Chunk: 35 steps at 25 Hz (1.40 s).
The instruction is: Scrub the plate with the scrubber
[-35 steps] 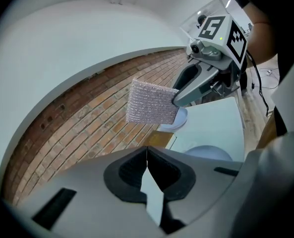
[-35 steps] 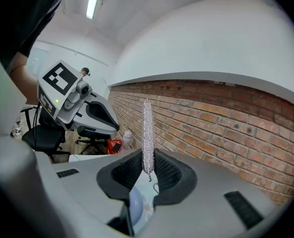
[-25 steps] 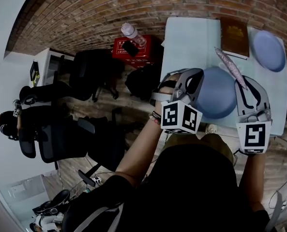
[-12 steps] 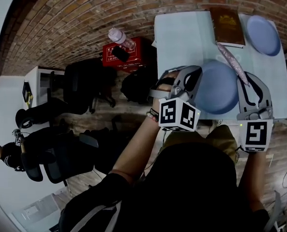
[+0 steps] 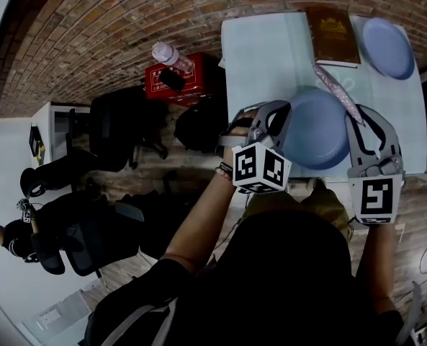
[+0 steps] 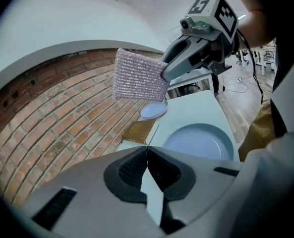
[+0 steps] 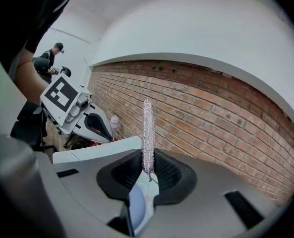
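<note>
A large blue plate [image 5: 317, 130] lies on the pale table [image 5: 271, 56], near its front edge; it also shows in the left gripper view as the plate [image 6: 201, 140]. My right gripper [image 5: 355, 120] is shut on a sparkly pink scrubber [image 5: 334, 91] that slants above the plate's right side. In the right gripper view the scrubber [image 7: 147, 133] stands edge-on between the jaws of that gripper [image 7: 147, 170]. My left gripper [image 5: 286, 110] hangs at the plate's left edge. Its jaws are shut with nothing between them, as the left gripper [image 6: 147, 150] shows in its own view.
A brown book [image 5: 332, 34] and a smaller blue plate [image 5: 388, 47] lie at the table's far side. Left of the table stand a red box [image 5: 181, 78] with a water bottle [image 5: 166, 55] on it, black bags and office chairs [image 5: 119, 132]. A brick wall runs behind.
My left gripper has sunk a little beside the plate's left edge. The right gripper has kept the scrubber over the plate, almost where it was.
</note>
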{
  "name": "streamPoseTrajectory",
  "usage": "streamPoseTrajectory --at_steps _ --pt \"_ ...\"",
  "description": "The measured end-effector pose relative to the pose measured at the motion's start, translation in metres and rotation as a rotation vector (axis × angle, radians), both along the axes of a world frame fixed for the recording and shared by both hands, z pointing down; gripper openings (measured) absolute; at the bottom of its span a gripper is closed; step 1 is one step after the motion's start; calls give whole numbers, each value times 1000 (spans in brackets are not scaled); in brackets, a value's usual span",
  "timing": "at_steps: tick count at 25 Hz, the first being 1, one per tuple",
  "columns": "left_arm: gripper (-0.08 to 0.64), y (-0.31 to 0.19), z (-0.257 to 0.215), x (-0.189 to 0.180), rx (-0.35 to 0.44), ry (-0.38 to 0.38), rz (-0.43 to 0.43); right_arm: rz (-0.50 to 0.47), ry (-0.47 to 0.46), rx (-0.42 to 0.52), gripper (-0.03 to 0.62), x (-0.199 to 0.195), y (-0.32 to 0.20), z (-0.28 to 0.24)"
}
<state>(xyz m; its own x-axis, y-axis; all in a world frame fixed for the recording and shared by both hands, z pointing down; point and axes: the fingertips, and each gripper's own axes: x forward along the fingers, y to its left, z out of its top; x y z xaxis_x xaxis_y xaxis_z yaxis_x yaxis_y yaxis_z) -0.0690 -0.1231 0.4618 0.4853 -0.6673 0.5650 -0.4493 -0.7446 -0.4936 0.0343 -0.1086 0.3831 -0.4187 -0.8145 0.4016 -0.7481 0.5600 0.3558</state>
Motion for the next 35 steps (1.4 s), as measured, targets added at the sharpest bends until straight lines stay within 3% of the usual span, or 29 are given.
streamPoseTrajectory --at_steps 3,6,10,15,16,17,23,29,35 --pt "21 1 32 -14 -116 1 -58 -12 27 -8 87 -1 -1 6" --pt "21 8 72 -26 -295 34 -117 -33 49 -4 87 -7 -3 11" --pt "23 22 114 -35 -559 214 -233 -40 62 -39 87 -12 3 24" --pt "28 34 149 -39 -754 383 -361 -59 94 -54 87 -19 10 34" --pt "58 37 157 -39 -791 403 -385 -67 100 -52 87 -20 11 35" --pt "136 40 163 -40 -825 419 -408 -71 104 -53 87 -20 12 36" --pt "150 46 187 -35 -954 563 -521 -53 105 -77 87 -18 22 45" --pt "80 39 192 -26 -1024 741 -646 -59 115 -60 87 -19 25 42" --pt "61 37 200 -24 -1066 849 -732 -48 111 -66 87 -13 26 44"
